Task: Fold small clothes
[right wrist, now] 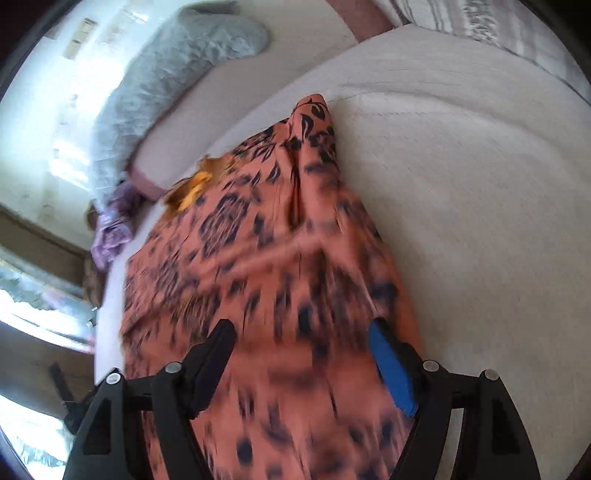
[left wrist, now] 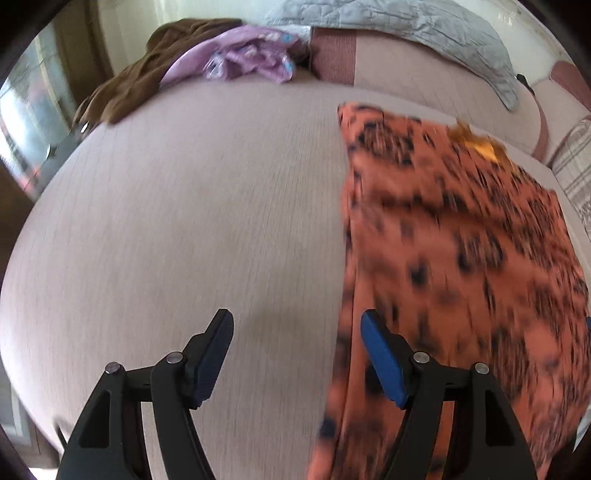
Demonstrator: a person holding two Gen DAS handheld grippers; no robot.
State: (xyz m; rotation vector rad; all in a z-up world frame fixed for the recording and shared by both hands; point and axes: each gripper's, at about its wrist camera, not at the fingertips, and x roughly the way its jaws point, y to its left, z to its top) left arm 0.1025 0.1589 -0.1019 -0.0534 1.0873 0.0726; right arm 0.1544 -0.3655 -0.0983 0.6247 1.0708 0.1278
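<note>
In the left wrist view, the left gripper [left wrist: 297, 325] fills the bottom of the frame with its fingers [left wrist: 384, 363] spread wide and nothing between them; under the gap lies bare pale pink bed [left wrist: 184, 221] surface; the right-hand finger sits over the left edge of an orange garment with dark blotches [left wrist: 454, 236], though whether it touches the cloth cannot be told through the blur. The garment lies flat on the bed down the right half of the frame, a yellow patch [left wrist: 480, 146] at its far end. At the upper left of the frame a brown cloth [left wrist: 147, 77] and a purple patterned cloth [left wrist: 251, 61] are heaped together; a grey quilted blanket [left wrist: 424, 33] runs across the top right.

In the right wrist view, the right gripper [right wrist: 301, 332] also stands wide open and grips nothing; the same orange garment [right wrist: 280, 229] runs from the frame's bottom centre up toward the upper middle, passing under the fingers [right wrist: 391, 369], rumpled with a raised fold down its middle; contact with the cloth cannot be judged. The bed [right wrist: 461, 184] fills the right side; the grey blanket [right wrist: 166, 74] lies at the upper left.
</note>
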